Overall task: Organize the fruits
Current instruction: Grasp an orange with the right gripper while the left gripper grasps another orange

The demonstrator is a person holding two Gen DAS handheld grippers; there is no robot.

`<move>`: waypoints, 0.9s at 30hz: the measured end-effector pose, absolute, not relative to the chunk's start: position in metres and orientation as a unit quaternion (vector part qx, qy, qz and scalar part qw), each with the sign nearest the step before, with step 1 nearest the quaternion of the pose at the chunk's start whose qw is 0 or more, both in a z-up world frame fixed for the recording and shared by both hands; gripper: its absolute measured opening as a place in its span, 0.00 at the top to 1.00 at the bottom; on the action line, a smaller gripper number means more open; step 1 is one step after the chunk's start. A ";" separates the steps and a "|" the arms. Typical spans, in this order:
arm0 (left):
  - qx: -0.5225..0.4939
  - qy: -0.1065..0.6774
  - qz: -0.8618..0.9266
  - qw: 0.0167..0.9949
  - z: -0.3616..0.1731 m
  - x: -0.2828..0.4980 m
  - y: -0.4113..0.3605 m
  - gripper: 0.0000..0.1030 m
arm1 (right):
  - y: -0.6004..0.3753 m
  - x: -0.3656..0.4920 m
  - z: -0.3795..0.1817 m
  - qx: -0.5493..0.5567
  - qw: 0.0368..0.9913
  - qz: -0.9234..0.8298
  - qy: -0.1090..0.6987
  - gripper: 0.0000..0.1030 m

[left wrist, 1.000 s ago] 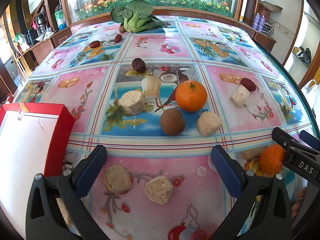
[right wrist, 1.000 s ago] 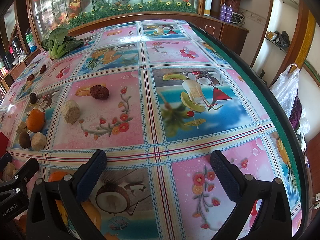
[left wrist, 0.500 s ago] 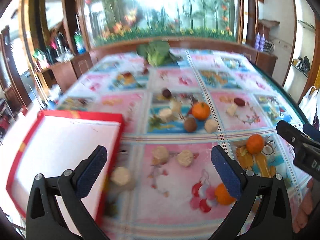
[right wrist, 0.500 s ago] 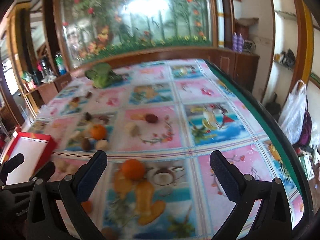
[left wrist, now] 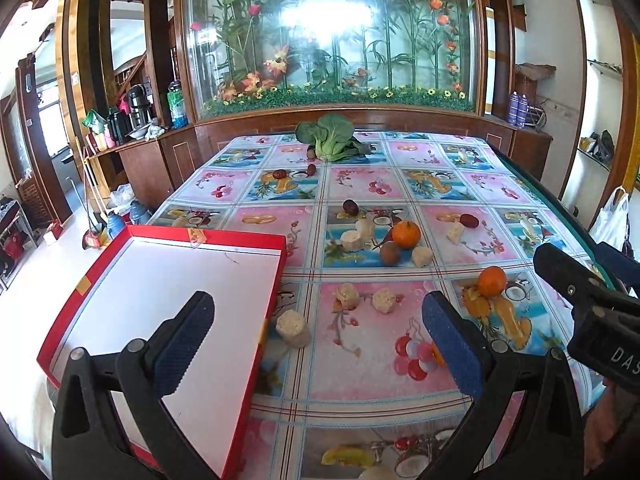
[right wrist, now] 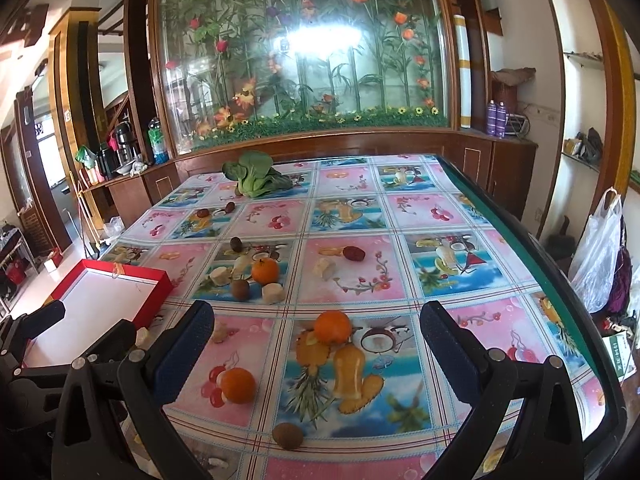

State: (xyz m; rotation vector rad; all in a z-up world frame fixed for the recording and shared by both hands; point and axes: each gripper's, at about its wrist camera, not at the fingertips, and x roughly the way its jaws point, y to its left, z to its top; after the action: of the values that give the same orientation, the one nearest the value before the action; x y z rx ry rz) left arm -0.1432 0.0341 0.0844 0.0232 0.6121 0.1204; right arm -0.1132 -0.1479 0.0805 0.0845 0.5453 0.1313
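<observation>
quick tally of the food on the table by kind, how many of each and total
oranges: 3
brown round fruits: 2
dark dates: 4
pale chunks: 7
leafy greens: 1
total: 17, not counting one small brown piece beside the greens that is too small to identify

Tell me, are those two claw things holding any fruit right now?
No. Both the left gripper and right gripper are open, with nothing between their fingers.
</observation>
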 end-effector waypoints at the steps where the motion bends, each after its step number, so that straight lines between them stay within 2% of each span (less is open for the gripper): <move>1: 0.013 0.301 0.060 0.952 0.085 -0.144 0.033 0.00 | -0.149 -0.114 0.080 0.044 0.960 0.064 0.269 0.01; 14: 0.018 0.303 0.055 0.951 0.083 -0.148 0.034 0.00 | -0.149 -0.123 0.081 0.044 0.958 0.085 0.271 0.01; 20: 0.037 0.285 0.050 0.956 0.074 -0.158 0.042 0.00 | -0.157 -0.143 0.064 0.010 0.953 0.119 0.279 0.01; 27: 0.011 0.286 0.013 0.958 0.064 -0.170 0.056 0.00 | -0.153 -0.155 0.048 -0.011 0.944 0.157 0.288 0.01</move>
State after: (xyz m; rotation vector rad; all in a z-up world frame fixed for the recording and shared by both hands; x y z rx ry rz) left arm -0.1697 0.0561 0.0644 0.0220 0.5803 0.0254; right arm -0.1551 -0.1529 0.0478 -0.0221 0.5875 0.3205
